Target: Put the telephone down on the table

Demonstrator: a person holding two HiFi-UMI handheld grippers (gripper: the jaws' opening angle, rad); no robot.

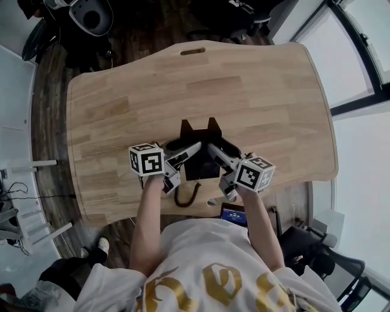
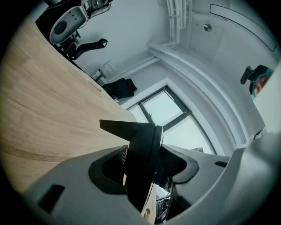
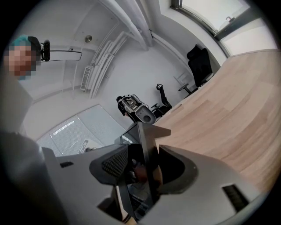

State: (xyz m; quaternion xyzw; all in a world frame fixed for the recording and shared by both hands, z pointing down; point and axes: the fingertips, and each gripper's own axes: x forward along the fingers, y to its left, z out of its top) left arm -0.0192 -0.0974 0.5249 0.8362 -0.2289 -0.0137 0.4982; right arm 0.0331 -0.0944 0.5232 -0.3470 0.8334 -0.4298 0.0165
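Note:
A black telephone (image 1: pixel 198 159) hangs just above the wooden table (image 1: pixel 244 91), near its front edge, with two pointed corners facing away from me. Its dark cord (image 1: pixel 186 195) dangles over that edge. My left gripper (image 1: pixel 184 152) is shut on the telephone's left side and my right gripper (image 1: pixel 214 151) on its right side. In the left gripper view the telephone (image 2: pixel 141 143) stands edge-on between the grey jaws of the left gripper (image 2: pixel 147 159). In the right gripper view the telephone (image 3: pixel 147 138) is clamped the same way in the right gripper (image 3: pixel 147 161).
The tabletop (image 2: pixel 44 105) stretches away bare, with a slot (image 1: pixel 192 51) cut near its far edge. An office chair (image 1: pixel 91 15) stands beyond the far left corner. A small lit screen (image 1: pixel 233 214) sits below the front edge. Windows run along the right.

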